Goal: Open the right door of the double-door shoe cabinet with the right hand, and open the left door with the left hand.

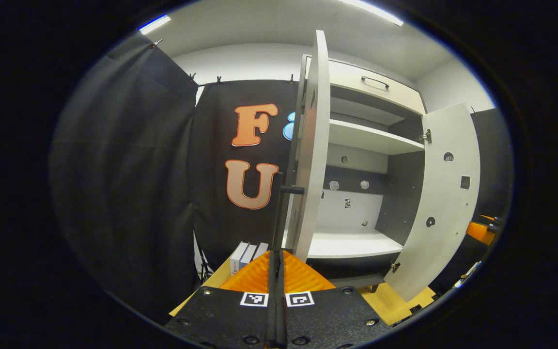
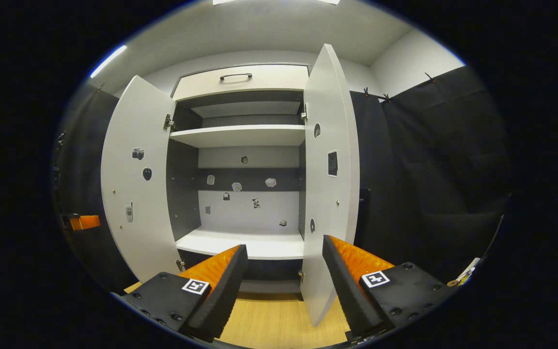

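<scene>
Left tongs [image 1: 276, 286] are pressed together on the thin dark bar handle [image 1: 277, 218] of the left door [image 1: 314, 145], pinching it right along its length. That door is swung out edge-on toward the camera, so it looks wide open already. In the right gripper view the right tongs [image 2: 284, 271] are spread apart with nothing between them, hanging just in front of the near edge of the right door [image 2: 330, 194], which is swung out too.

So both doors of the shoe cabinet [image 2: 240, 77] stand open, shelves [image 2: 238, 135] and the back panel in plain sight, and the cabinet sits on a wooden floor [image 2: 269, 320]. I'd say the task is basically done.

Handling-wise: these look like stiff, flat, painted panels on small metal hinges [image 2: 167, 122], probably light and smooth enough to slip off a bare edge. The bar handle is the spot to take hold. Pull along the hinge arc, not straight out, and don't yank past the stop.
</scene>
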`<state>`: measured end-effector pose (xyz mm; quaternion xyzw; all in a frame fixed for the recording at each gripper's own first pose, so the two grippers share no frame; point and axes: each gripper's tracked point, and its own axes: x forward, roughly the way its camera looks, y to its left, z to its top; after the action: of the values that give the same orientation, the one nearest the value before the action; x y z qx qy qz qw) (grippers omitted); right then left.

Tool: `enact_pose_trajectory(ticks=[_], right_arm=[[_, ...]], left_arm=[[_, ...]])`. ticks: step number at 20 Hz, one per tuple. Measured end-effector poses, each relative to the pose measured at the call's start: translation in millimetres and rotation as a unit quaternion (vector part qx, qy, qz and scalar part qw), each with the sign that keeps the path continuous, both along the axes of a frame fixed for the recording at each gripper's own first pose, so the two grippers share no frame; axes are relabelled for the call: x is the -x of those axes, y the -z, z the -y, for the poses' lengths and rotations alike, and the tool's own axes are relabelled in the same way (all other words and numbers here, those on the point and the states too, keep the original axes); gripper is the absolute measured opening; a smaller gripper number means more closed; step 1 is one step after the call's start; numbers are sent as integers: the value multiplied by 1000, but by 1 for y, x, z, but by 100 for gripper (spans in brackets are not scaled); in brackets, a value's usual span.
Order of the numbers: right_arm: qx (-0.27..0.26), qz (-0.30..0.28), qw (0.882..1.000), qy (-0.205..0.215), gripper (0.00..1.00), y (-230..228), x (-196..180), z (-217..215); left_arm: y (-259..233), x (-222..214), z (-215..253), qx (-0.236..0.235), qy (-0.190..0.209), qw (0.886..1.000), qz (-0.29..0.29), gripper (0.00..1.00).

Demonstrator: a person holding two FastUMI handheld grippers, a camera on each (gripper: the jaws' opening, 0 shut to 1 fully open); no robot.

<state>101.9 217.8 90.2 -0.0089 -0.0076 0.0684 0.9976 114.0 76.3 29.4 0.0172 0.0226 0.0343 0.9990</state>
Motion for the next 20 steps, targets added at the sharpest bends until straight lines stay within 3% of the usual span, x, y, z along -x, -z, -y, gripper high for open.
enact_pose_trajectory(ticks=[4,5,7,10,13,14,16,17,19,20], right_arm=[[7,4,1000,4,98,-1,-2,3],[7,4,1000,4,98,-1,-2,4],[6,4,1000,4,98,-1,-1,4],[9,7,1000,5,98,-3,0,5],[9,12,1000,7,99,-3,4,9],[10,12,1000,7,99,-2,4,11],[12,13,1000,12,99,-2,2,16],[12,14,1000,14,92,-3,1,18],[11,15,1000,17,93,-4,1,23],[10,16,1000,18,100,-4,1,24]], left_arm=[[-15,16,17,-25,-3,1000,11,0],[-18,18,26,-24,3,1000,12,11],[-21,25,46,-20,17,1000,15,17],[-30,27,67,-12,32,999,34,37],[-31,25,81,-10,34,999,40,75],[-33,22,83,-10,31,999,40,80],[-33,18,82,-9,18,999,41,76],[-33,16,81,-10,10,999,42,77],[-29,15,85,-14,4,999,39,82],[-28,13,86,-14,3,999,36,82]])
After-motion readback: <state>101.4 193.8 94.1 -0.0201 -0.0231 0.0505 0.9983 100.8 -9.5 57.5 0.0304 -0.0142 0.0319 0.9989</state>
